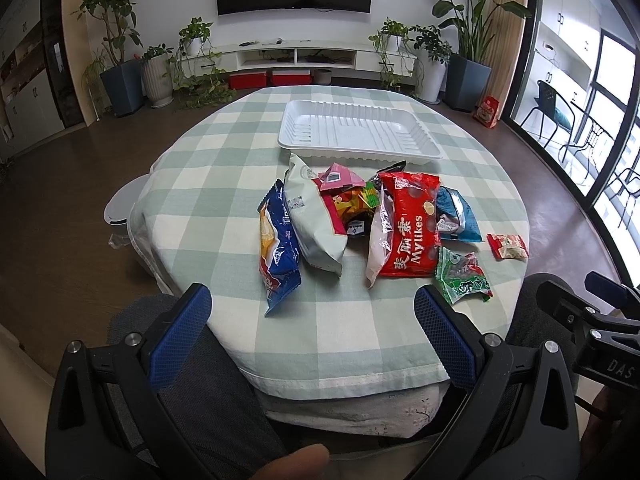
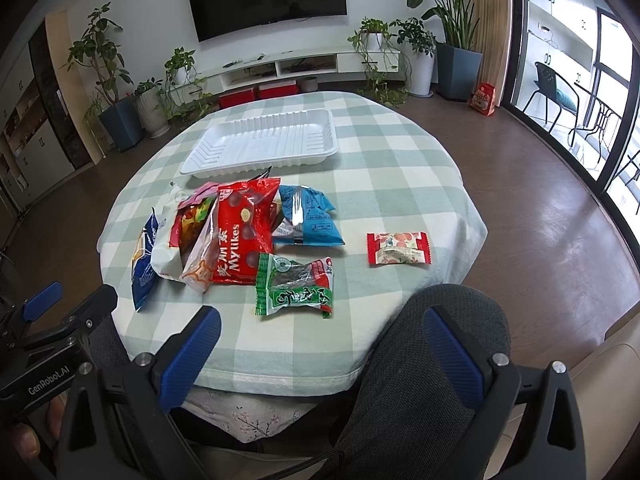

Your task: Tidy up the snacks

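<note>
Both my tools, left (image 1: 312,332) and right (image 2: 320,344), gape empty at six o'clock; snack packets (image 1: 404,224) heap mid-table, white tray (image 1: 360,130) at twelve. Light, crinkly, slippery: pinch a sealed edge.

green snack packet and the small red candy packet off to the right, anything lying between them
Nothing: between the green snack packet and the small red candy packet only bare checked tablecloth shows, clearest in the right wrist view.

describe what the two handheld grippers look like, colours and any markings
Both, the left gripper and the right gripper, have black frames with silver bolts and blue textured pads on the jaws. Seen from the other camera, one body reads "GenRobot.AI", the other "DAS".
</note>
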Tool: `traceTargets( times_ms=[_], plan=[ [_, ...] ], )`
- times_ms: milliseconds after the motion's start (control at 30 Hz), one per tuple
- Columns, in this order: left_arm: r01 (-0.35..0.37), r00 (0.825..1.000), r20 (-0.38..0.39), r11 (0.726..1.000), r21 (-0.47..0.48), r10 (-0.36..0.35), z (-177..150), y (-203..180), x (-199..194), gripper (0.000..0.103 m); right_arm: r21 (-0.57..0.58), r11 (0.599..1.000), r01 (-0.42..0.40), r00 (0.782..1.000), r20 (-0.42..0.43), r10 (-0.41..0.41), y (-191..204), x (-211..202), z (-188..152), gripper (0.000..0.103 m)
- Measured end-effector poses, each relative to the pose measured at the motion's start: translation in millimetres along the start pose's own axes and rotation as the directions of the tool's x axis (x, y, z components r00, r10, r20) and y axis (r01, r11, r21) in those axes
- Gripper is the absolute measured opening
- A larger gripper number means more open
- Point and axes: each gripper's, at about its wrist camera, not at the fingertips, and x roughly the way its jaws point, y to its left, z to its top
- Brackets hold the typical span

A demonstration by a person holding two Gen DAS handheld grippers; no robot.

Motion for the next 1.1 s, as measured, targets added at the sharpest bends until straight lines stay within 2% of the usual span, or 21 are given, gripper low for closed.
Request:
traceTargets(
  times_ms=[67,100,133,167,200,233,300,400,467,533,600,633,700,767,800,833,1000,1100],
  plan=[
    [0.065,0.998,0.015,0.998,0.008,-0.065,-2,1,2,0.103,-0.009,1.0,0.001,1.0,0.003,-0.001,-1,0,-2,0.103],
    [0.115,0.993,0.032,0.993,0.028,-0.116,-3,1,2,0.103,-0.017,1.0,0.002,1.0,0.006,-0.002,-2,3,-2,0.103],
    [0.196,0.979,0.035,0.979,0.059,-0.199,-3,0,5,0.103,-0.026,1.0,-0.002,1.0,0.007,0.002,-2,5,-1,0.103],
    [0.27,0.963,-0.006,0.96,0.073,-0.27,-4,-1,12,0.103,-0.036,0.999,-0.011,1.0,0.006,0.012,-3,6,0,0.103],
    [0.317,0.947,-0.084,0.946,0.062,-0.311,-6,0,23,0.103,-0.044,0.999,-0.022,1.0,-0.001,0.022,-3,8,2,0.103],
    [0.329,0.935,-0.151,0.944,0.033,-0.321,-9,2,32,0.103,-0.05,0.998,-0.033,0.999,-0.013,0.032,-4,11,4,0.103],
    [0.277,0.946,-0.168,0.96,-0.022,-0.277,-11,12,39,0.103,-0.047,0.997,-0.063,0.997,-0.039,0.061,-9,17,10,0.103],
    [0.205,0.972,-0.1,0.976,-0.071,-0.211,6,32,38,0.103,-0.048,0.995,-0.088,0.995,-0.056,0.085,-17,24,17,0.1],
    [0.153,0.984,-0.083,0.986,-0.074,-0.159,25,42,43,0.103,-0.049,0.993,-0.108,0.991,-0.08,0.104,-24,32,24,0.098],
    [0.113,0.988,-0.102,0.992,-0.05,-0.117,41,49,56,0.103,-0.027,0.987,-0.158,0.982,-0.109,0.154,-33,42,32,0.092],
    [0.083,0.981,-0.173,0.997,0.001,-0.081,49,48,77,0.102,0.006,0.982,-0.19,0.975,-0.119,0.189,-44,49,39,0.086],
    [0.094,0.976,-0.201,0.995,0.018,-0.089,53,50,83,0.102,0.021,0.979,-0.201,0.973,-0.116,0.202,-49,51,43,0.085],
    [0.097,0.972,-0.22,0.995,0.035,-0.087,58,54,96,0.1,0.04,0.976,-0.213,0.971,-0.106,0.216,-57,55,49,0.082],
    [0.097,0.965,-0.249,0.995,0.034,-0.085,62,58,111,0.089,0.043,0.977,-0.211,0.971,-0.106,0.214,-61,58,55,0.078],
    [0.096,0.961,-0.263,0.995,0.032,-0.085,64,60,116,0.08,0.047,0.977,-0.21,0.971,-0.105,0.214,-64,60,57,0.076],
    [0.087,0.959,-0.275,0.995,0.04,-0.073,65,62,122,0.078,0.053,0.976,-0.211,0.971,-0.106,0.215,-66,62,58,0.076],
    [0.072,0.943,-0.33,0.995,0.074,-0.044,64,68,141,0.078,0.076,0.976,-0.204,0.97,-0.117,0.212,-76,71,61,0.076],
    [0.077,0.946,-0.32,0.996,0.055,-0.055,68,75,138,0.078,0.083,0.975,-0.208,0.969,-0.12,0.217,-78,73,61,0.076]
  ],
)
